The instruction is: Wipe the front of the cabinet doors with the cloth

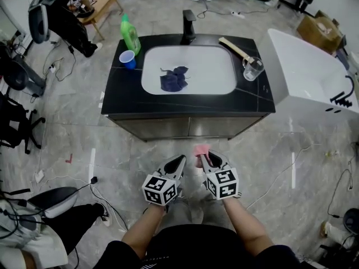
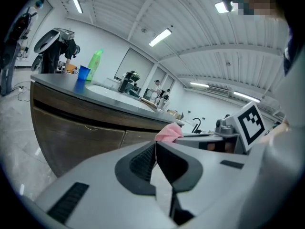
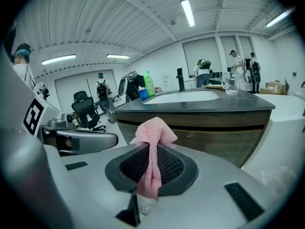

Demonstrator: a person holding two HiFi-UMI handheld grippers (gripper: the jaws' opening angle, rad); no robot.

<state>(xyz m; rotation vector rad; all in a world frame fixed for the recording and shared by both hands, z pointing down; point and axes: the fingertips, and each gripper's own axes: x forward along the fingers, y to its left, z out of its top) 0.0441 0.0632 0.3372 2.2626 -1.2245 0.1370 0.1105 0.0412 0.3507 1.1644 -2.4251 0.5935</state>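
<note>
A pink cloth (image 3: 151,142) is pinched between the jaws of my right gripper (image 1: 204,157), which is shut on it; the cloth (image 1: 201,150) pokes out past the tips. My left gripper (image 1: 179,161) is shut with nothing in it, beside the right one; from its view the pink cloth (image 2: 167,133) shows to the right. Both grippers hang a short way in front of the brown cabinet doors (image 1: 188,128) under the black counter (image 1: 115,102), apart from them. The doors (image 3: 224,128) fill the middle of the right gripper view.
The counter holds a white sink (image 1: 224,66) with a dark blue rag (image 1: 174,78), a black tap (image 1: 188,27), a green bottle (image 1: 130,33), a blue cup (image 1: 128,59), a glass jug (image 1: 253,68) and a wooden brush (image 1: 235,48). A white bathtub (image 1: 314,74) stands right. Cables lie on the floor.
</note>
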